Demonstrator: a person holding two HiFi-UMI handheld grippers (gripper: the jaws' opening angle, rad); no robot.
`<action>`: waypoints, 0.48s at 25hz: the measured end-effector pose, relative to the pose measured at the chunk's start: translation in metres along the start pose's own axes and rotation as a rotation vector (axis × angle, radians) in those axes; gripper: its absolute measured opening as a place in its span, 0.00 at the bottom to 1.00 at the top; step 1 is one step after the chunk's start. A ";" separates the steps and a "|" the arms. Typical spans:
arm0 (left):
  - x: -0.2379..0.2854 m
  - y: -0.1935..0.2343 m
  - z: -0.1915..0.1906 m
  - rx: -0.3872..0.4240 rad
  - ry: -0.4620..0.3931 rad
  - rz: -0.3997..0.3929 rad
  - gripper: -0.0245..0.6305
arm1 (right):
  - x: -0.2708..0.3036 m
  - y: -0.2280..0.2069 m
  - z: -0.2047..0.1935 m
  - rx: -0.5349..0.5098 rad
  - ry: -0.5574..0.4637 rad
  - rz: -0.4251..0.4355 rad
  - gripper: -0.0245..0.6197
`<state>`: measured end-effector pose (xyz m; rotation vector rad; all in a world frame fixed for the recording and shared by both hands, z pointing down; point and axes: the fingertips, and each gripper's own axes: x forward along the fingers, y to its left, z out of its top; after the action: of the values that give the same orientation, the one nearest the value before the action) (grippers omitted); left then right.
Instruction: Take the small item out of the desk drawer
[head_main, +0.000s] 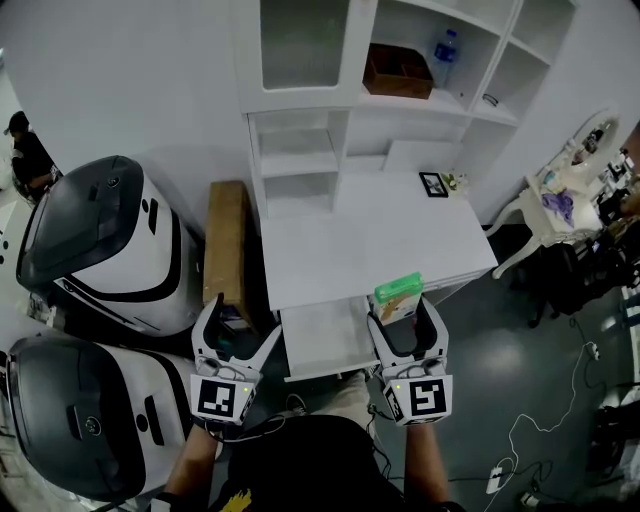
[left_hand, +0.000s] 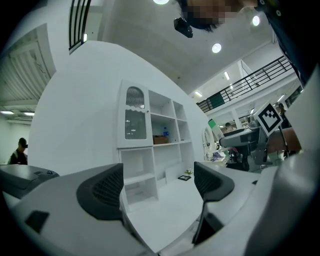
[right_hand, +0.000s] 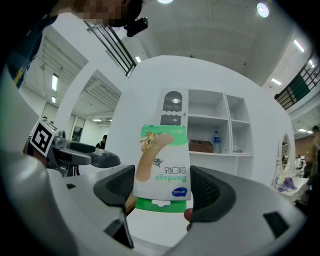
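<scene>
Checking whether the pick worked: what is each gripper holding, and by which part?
The right gripper holds the green-and-white bandage pack by its two side edges, near the hang-tab end. The left gripper stands open, holding nothing.

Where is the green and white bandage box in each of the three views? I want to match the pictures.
Head view: the bandage box is at lower centre-right, in the right gripper, beside the open drawer.
Left gripper view: a small green and white sliver right of centre, probably this box.
Right gripper view: in the centre, clamped between the jaws.
Shared landmark: the brown box on the white shelf.
</scene>
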<state>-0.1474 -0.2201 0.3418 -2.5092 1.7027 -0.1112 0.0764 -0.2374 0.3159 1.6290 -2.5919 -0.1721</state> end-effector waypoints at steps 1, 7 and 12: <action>0.001 -0.001 0.000 -0.001 0.001 -0.005 0.71 | 0.000 0.000 0.000 -0.005 0.002 0.001 0.60; 0.006 -0.010 0.012 -0.062 -0.067 -0.011 0.71 | 0.000 0.003 0.004 -0.030 -0.001 0.008 0.60; 0.009 -0.019 0.010 -0.040 -0.052 -0.043 0.71 | -0.005 -0.001 0.007 -0.030 -0.006 -0.001 0.60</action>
<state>-0.1249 -0.2209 0.3342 -2.5541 1.6479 -0.0157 0.0789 -0.2329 0.3090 1.6224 -2.5799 -0.2147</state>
